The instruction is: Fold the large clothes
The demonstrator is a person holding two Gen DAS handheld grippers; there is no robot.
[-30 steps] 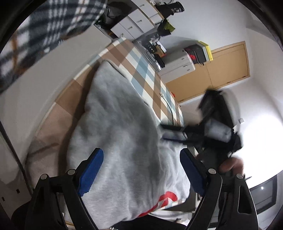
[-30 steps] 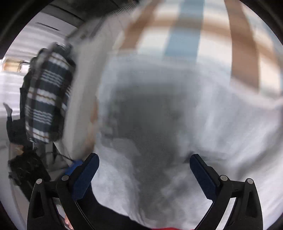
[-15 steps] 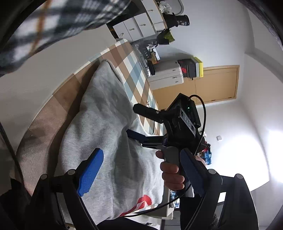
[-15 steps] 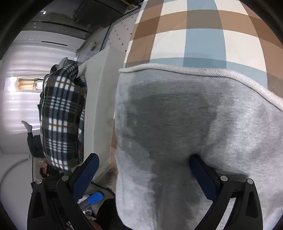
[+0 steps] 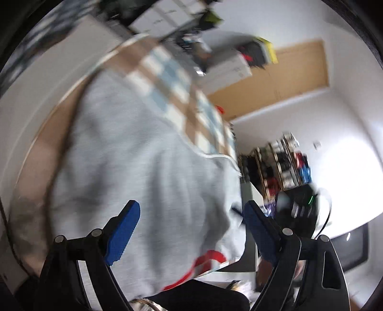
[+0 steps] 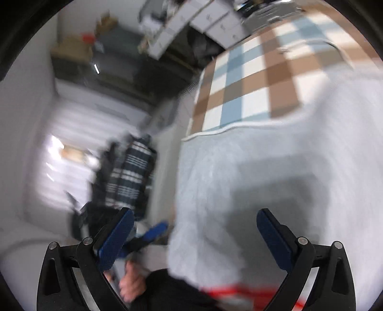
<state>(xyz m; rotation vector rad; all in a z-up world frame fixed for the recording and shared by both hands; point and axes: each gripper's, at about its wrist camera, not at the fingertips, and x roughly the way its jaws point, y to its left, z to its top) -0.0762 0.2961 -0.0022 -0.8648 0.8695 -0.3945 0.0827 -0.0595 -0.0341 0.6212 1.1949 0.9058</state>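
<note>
Grey sweatshirt (image 5: 134,167) is being viewed directly ahead of both grippers, left gripper (image 5: 191,229) and right gripper (image 6: 194,234), each spread wide and empty.

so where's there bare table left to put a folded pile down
The grey sweatshirt covers the near part of the table. The one bare patch is the checked tablecloth beyond the sweatshirt's hem, running to the far table edge. Past that edge it is crowded: white drawer units and clutter. Both frames are blurred, so small items could be missed.
</note>
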